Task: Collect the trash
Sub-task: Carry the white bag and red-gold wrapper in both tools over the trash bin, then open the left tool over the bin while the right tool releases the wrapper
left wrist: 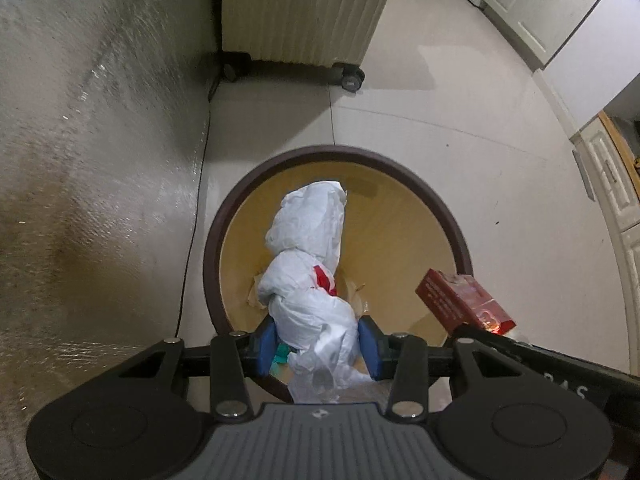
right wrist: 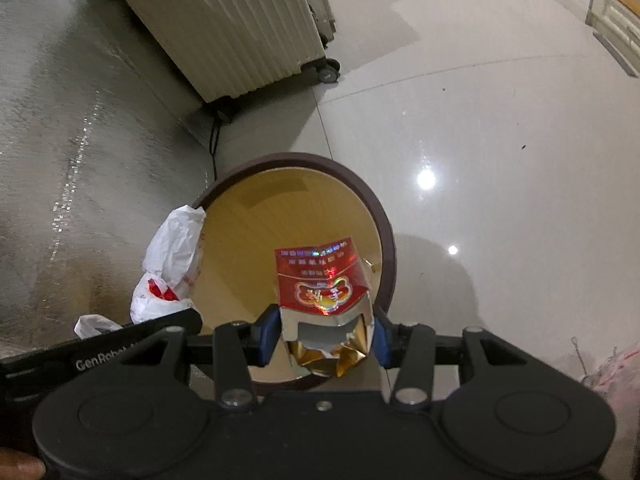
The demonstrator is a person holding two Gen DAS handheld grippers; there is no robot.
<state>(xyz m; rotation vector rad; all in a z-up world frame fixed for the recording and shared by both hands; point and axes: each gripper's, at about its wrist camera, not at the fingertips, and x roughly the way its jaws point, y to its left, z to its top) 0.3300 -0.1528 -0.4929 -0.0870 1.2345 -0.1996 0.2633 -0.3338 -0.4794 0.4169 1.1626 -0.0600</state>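
Note:
A round bin (left wrist: pixel 436 204) with a dark brown rim and tan inside stands on the floor; scraps lie at its bottom. My left gripper (left wrist: pixel 320 344) is shut on a crumpled white plastic bag (left wrist: pixel 308 256) with a red print, which hangs over the bin's mouth. In the right wrist view my right gripper (right wrist: pixel 326 340) is shut on a torn red carton (right wrist: pixel 320 276) with gold foil lining, held over the bin (right wrist: pixel 380 216). The carton (left wrist: pixel 464 300) also shows at the right of the left wrist view, and the white bag (right wrist: pixel 172 256) at the left of the right wrist view.
A cream ribbed suitcase (left wrist: pixel 304 12) on wheels stands behind the bin, by a grey textured wall (left wrist: pixel 92 160). A black cable (left wrist: pixel 192 236) runs down along the wall. White cabinets (left wrist: pixel 560 12) line the far right. More litter (right wrist: pixel 616 368) lies on the glossy floor at right.

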